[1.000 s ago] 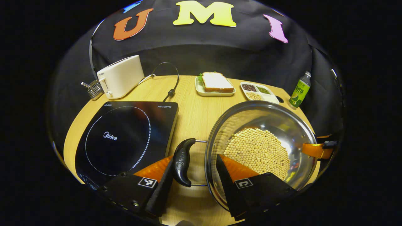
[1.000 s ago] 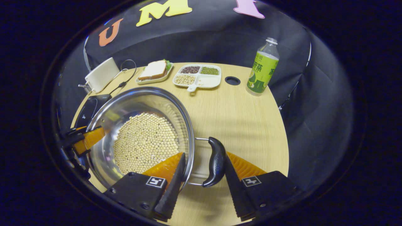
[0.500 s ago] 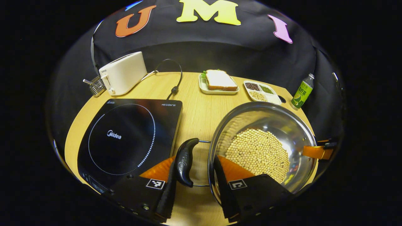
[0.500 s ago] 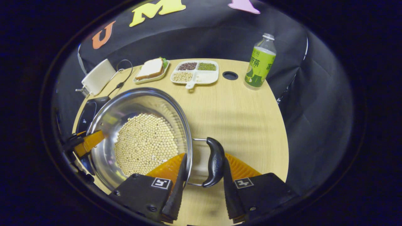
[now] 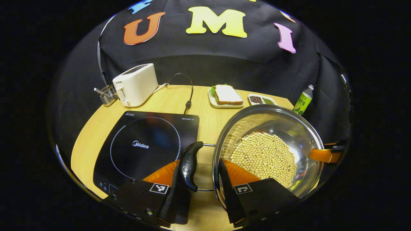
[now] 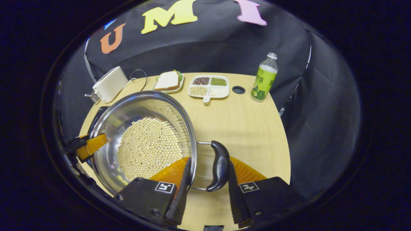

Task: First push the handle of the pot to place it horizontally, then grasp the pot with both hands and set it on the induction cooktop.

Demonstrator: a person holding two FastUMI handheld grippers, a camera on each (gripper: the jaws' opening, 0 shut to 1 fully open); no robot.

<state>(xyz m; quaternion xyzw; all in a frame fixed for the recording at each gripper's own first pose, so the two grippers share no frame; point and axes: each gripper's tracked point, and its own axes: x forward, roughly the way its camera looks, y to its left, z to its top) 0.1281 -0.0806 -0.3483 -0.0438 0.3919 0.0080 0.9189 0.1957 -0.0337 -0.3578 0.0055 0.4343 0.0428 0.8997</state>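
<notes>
A steel pot holding soybeans hangs tilted above the wooden table, right of the black induction cooktop. My left gripper is shut on the pot's left black handle, one finger outside the handle and the other inside the rim. That handle overlaps the cooktop's near right corner. In the right gripper view the pot sits at left, and my right gripper is shut the same way on the right handle. Each gripper's orange finger appears at the far rim: right gripper, left gripper.
At the table's back stand a white toaster with its cord, a sandwich on a plate, a divided dish of grains and a green bottle. A round hole is beside the bottle.
Both grippers closed tighter on the handles and carried the pot up and leftward. The table and cooktop look farther below, and the left handle now overlaps the cooktop's corner.
</notes>
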